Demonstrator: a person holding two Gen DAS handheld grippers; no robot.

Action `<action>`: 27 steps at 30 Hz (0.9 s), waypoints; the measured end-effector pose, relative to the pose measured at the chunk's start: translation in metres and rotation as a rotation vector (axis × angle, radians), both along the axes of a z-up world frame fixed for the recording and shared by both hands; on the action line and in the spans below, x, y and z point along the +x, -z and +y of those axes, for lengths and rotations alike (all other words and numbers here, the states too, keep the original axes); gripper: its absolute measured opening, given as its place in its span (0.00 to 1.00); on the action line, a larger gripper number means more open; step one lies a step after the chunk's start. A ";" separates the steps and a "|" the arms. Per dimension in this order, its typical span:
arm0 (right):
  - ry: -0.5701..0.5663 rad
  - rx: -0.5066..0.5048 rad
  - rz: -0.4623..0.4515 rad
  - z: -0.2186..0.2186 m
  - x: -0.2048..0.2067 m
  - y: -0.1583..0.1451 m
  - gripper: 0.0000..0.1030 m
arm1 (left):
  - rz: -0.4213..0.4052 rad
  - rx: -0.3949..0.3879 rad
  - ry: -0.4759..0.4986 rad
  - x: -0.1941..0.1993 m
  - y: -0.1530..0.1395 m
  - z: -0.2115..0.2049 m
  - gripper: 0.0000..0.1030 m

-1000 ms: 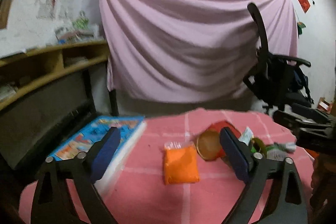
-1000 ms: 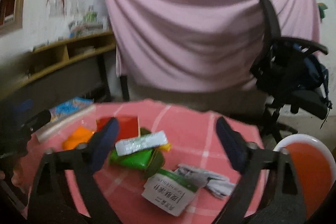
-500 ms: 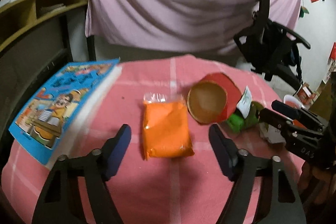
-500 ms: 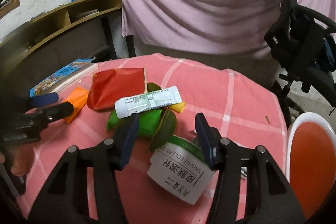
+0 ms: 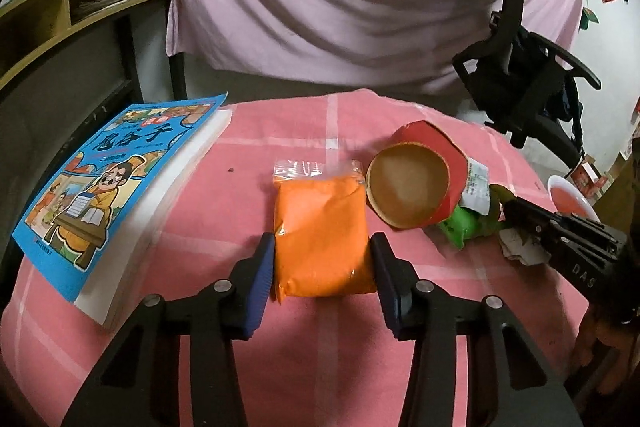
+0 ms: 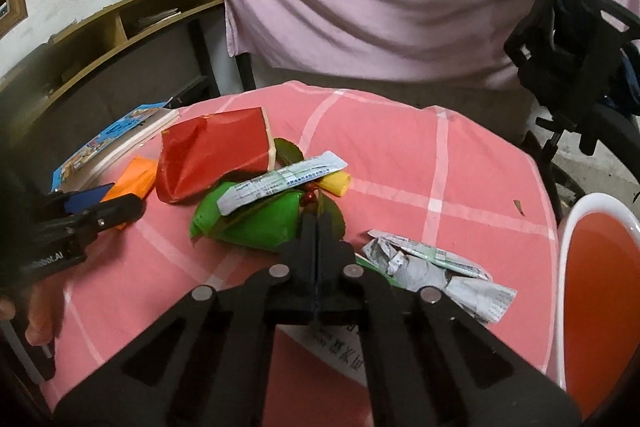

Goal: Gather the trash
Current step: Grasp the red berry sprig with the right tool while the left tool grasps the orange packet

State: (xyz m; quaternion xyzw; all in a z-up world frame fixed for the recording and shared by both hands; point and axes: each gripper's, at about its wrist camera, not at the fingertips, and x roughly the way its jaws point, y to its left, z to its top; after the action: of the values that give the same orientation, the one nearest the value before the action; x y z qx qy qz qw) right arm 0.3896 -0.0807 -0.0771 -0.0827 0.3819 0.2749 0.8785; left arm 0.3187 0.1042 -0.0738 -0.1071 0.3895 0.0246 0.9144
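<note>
Where gripper [image 5: 568,247] reads "DAS" — book [image 5: 100,195], Chinese title

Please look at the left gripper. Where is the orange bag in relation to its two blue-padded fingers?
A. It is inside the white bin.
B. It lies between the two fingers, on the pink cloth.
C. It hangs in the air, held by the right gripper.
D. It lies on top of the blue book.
B: the orange bag lies flat on the pink cloth, between the open fingers of the left gripper.
</note>
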 end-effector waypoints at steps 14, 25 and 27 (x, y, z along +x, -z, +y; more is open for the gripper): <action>0.042 0.049 -0.246 -0.014 -0.036 -0.029 0.13 | -0.257 -0.011 -0.012 -0.039 -0.028 -0.016 0.39; 0.097 0.054 -0.466 -0.023 -0.066 -0.046 0.13 | -0.404 0.005 0.041 -0.060 -0.045 -0.037 0.39; 0.115 0.063 -0.523 -0.027 -0.073 -0.051 0.13 | -0.439 0.014 0.057 -0.065 -0.050 -0.044 0.39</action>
State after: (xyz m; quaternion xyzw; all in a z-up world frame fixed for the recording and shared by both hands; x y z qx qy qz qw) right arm 0.3169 -0.1077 -0.0262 -0.1016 0.1375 0.2057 0.9636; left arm 0.2540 0.0605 -0.0240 -0.0925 0.1838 -0.0222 0.9783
